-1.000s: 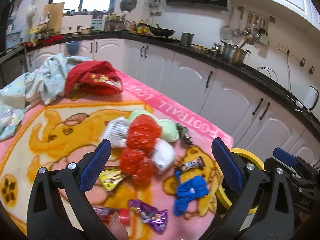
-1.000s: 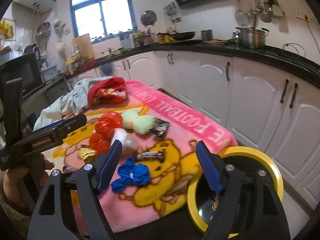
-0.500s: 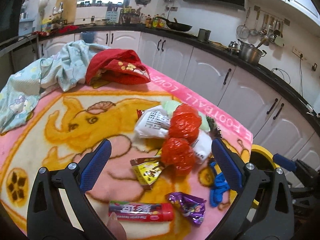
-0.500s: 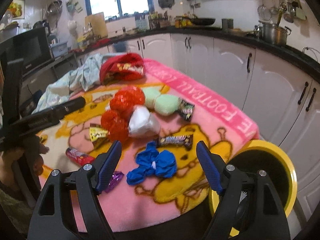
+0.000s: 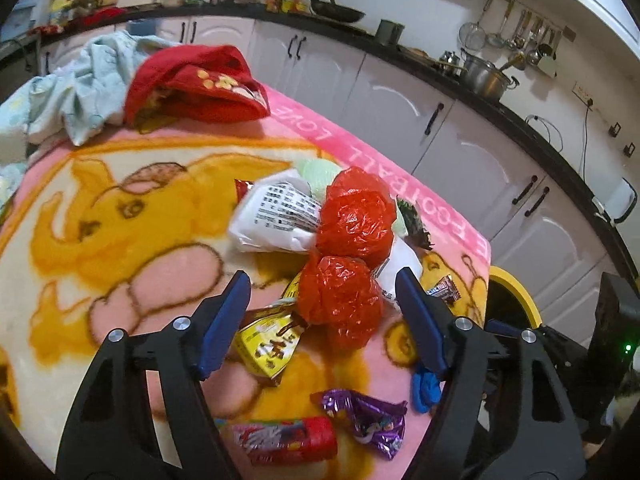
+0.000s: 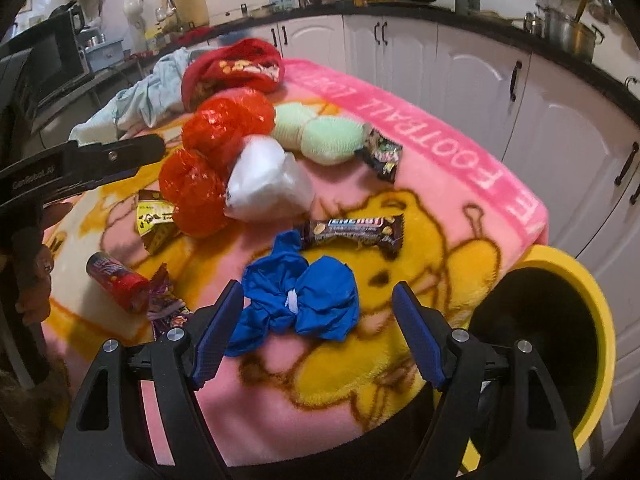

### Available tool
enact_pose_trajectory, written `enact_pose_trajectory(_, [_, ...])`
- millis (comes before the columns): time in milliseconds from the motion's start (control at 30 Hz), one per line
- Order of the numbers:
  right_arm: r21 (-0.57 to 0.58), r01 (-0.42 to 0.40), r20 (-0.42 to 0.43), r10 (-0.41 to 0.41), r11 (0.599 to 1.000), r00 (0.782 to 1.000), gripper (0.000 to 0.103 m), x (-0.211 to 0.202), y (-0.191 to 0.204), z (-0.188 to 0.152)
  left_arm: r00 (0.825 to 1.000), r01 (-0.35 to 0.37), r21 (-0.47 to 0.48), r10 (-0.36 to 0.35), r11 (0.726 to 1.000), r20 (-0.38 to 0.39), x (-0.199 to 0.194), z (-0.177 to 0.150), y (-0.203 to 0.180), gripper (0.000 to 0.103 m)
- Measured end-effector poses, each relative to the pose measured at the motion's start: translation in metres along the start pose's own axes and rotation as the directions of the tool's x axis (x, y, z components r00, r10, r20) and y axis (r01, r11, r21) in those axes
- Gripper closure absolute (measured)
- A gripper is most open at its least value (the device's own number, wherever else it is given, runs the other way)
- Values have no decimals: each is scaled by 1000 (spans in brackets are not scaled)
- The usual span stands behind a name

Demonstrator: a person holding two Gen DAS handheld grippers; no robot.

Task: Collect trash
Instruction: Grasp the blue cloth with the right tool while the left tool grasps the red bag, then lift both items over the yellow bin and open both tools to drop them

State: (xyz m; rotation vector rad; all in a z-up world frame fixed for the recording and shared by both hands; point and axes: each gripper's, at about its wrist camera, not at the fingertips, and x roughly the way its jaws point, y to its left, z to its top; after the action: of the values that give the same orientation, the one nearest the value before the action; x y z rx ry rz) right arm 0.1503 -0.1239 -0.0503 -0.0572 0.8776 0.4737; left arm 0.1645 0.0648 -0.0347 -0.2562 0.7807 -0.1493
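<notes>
1. The trash lies in a loose heap on a pink blanket (image 6: 460, 168) with a yellow cartoon print: two red bags (image 5: 340, 292), a white bag (image 6: 264, 184), a yellow wrapper (image 5: 268, 344), a chocolate bar (image 6: 352, 230), a blue wad (image 6: 300, 300), a purple wrapper (image 5: 368, 416) and a red tube (image 5: 288, 438).
2. The left gripper (image 5: 322, 312) has just been closing its jaws; they frame the nearer red bag and the yellow wrapper, but the pads are not pressing on either.
3. The right gripper (image 6: 316, 332) hangs released, with the blue wad lying between its fingers, untouched.
4. A yellow bin (image 6: 600, 320) stands just beside the blanket's edge, to the right.
5. Behind the heap sit two pale green sponges (image 6: 320, 140), a red cloth (image 5: 200, 84) and a light blue cloth (image 5: 88, 88).
</notes>
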Motion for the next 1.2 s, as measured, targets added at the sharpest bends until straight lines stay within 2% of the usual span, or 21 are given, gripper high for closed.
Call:
enact_pose_trajectory(133, [20, -29, -51, 30, 999, 998, 42, 16, -5, -1, 999, 19, 10, -19, 1000, -38, 14, 2, -2, 49])
enact_pose_trajectory(200, [29, -60, -75, 62, 998, 995, 56, 22, -6, -3, 997, 42, -14, -43, 999, -66, 23, 2, 1, 53])
enact_pose_trajectory(400, [-4, -91, -82, 91, 996, 992, 83, 22, 0, -7, 994, 64, -14, -65, 998, -91, 33, 0, 1, 72])
enact_pose_trajectory(633, [-7, -100, -73, 99, 995, 992, 86, 18, 4, -8, 994, 67, 8, -67, 998, -86, 31, -3, -1, 86])
enact_pose_trajectory(867, [-11, -102, -31, 101, 995, 994, 87, 5, 4, -3, 998, 46, 21, -45, 999, -38, 12, -1, 0, 89])
enact_pose_trajectory(1200, [-51, -108, 90, 112, 993, 990, 87, -34, 7, 18, 998, 1, 36, -3, 999, 57, -34, 2, -5, 89])
